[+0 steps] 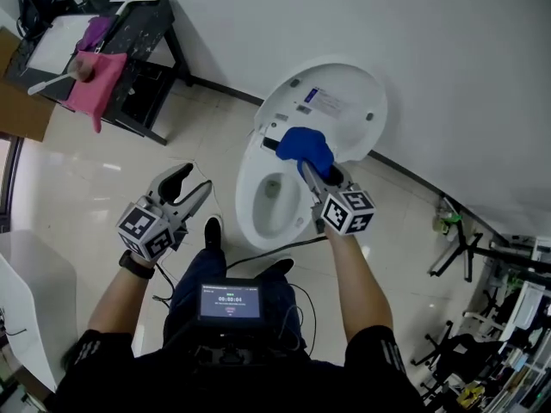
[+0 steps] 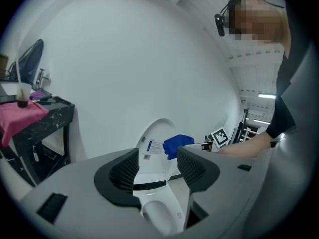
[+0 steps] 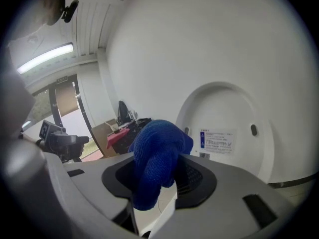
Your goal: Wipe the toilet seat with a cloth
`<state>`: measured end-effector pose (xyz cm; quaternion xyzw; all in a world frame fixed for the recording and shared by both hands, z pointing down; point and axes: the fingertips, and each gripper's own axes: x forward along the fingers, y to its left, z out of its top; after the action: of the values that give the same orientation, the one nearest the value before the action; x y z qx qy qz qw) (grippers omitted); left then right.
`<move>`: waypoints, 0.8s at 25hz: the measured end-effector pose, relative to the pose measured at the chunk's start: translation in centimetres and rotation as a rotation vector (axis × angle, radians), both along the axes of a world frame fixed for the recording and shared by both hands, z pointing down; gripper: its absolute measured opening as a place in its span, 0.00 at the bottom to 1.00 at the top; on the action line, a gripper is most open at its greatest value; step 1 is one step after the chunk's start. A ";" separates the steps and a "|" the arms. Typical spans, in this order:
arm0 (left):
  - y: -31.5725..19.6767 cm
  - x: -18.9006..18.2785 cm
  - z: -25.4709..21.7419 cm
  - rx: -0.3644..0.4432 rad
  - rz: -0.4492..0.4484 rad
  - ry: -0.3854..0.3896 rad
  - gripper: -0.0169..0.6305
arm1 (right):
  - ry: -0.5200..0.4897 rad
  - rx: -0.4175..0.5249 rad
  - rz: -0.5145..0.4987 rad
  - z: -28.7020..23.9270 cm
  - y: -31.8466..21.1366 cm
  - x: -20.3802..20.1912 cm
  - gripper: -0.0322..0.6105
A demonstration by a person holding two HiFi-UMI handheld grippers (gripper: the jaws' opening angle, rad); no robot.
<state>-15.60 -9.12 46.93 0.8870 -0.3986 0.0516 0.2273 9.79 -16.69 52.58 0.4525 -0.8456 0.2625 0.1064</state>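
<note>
Our right claw [image 1: 306, 163] clamped on blue cloth [image 1: 303, 143], above rear of toilet seat [image 1: 247, 183]. Left claw [image 1: 196, 179] spread, empty, well aside. We should lower cloth flat onto seat, sweep round rim steadily.

black table [image 1: 145, 22] | pink cloth [image 1: 98, 81] draped over its edge | cardboard box [image 1: 21, 106]

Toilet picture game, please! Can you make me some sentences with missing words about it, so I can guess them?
1. The right gripper is shut on a ____ cloth.
2. The left gripper has its jaws apart and holds ____.
3. The black table has a ____ rag hanging off it.

Missing words: blue; nothing; pink.
</note>
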 end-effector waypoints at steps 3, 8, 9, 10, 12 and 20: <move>0.4 -1.7 2.5 -0.057 -0.031 -0.002 0.39 | 0.001 -0.088 -0.019 5.7 -1.7 -2.0 0.34; 0.5 -3.4 6.3 -0.089 -0.005 -0.052 0.39 | 0.058 -0.194 -0.053 14.6 -3.7 -4.8 0.34; 0.3 -3.6 6.6 -0.089 -0.004 -0.058 0.39 | 0.073 -0.214 -0.062 16.4 -3.9 -5.3 0.34; 0.0 -3.8 6.8 -0.095 -0.015 -0.056 0.39 | 0.089 -0.236 -0.072 18.3 -4.1 -5.8 0.34; -0.5 -4.1 7.2 -0.119 -0.050 -0.038 0.39 | 0.135 -0.278 -0.098 22.3 -4.2 -6.6 0.34; 0.0 -6.5 13.9 -0.196 -0.077 -0.066 0.39 | 0.335 -0.400 -0.167 36.6 -4.7 -9.3 0.34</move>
<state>-22.11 -9.09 60.82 0.8423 -0.4329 0.1107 0.3013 0.50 -21.40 89.15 0.3881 -0.7819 0.3361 0.3536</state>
